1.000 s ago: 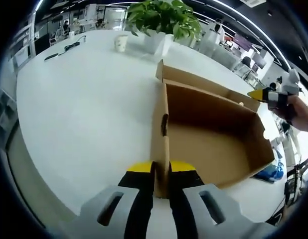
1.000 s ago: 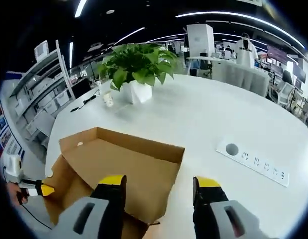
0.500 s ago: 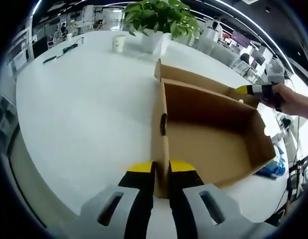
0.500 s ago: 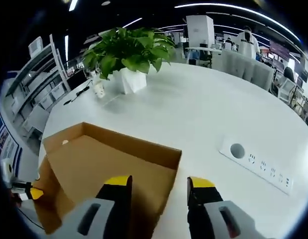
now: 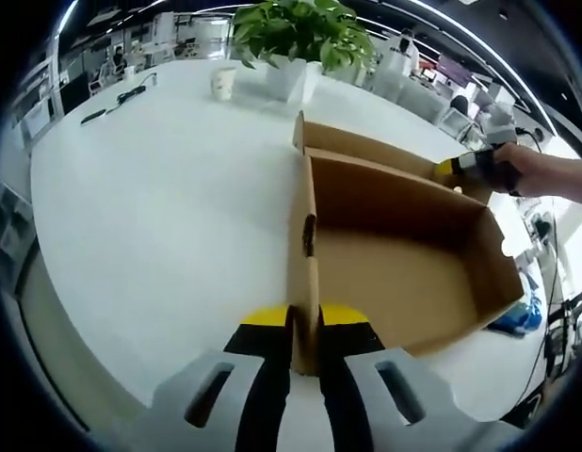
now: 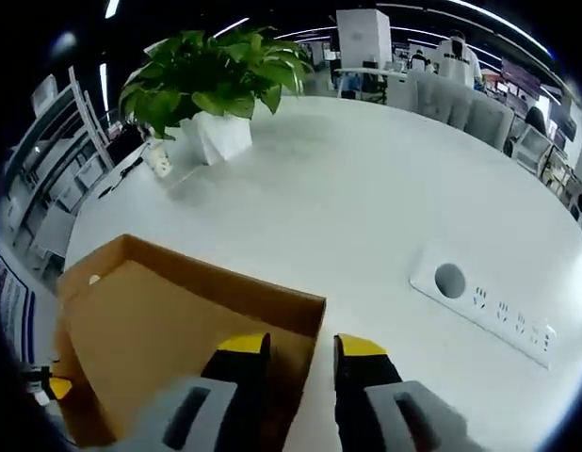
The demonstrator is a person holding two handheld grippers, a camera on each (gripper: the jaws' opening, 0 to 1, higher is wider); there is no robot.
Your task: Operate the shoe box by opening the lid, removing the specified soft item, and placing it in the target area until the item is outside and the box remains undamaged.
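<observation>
An open brown cardboard shoe box [image 5: 404, 273] lies on the white table [image 5: 159, 207]; what shows of its inside is bare cardboard. My left gripper [image 5: 305, 328] is shut on the box's near wall, the cardboard edge pinched between its yellow-tipped jaws. The right gripper [image 5: 453, 169], held by a hand, sits at the box's far wall. In the right gripper view the box [image 6: 169, 330] is at lower left, and my right gripper [image 6: 301, 347] straddles its top corner edge with a narrow gap between the jaws. The left gripper [image 6: 48, 386] peeks in at far left.
A potted plant [image 5: 300, 38] and a paper cup [image 5: 225, 82] stand at the table's far end, with a black cable [image 5: 117, 94] beside them. A white power strip [image 6: 484, 306] is set in the table right of the box. Chairs and people are beyond the table.
The right gripper has come down onto the box's far edge and its jaws have narrowed around it. The left gripper keeps its hold on the near wall; the box has not shifted.
</observation>
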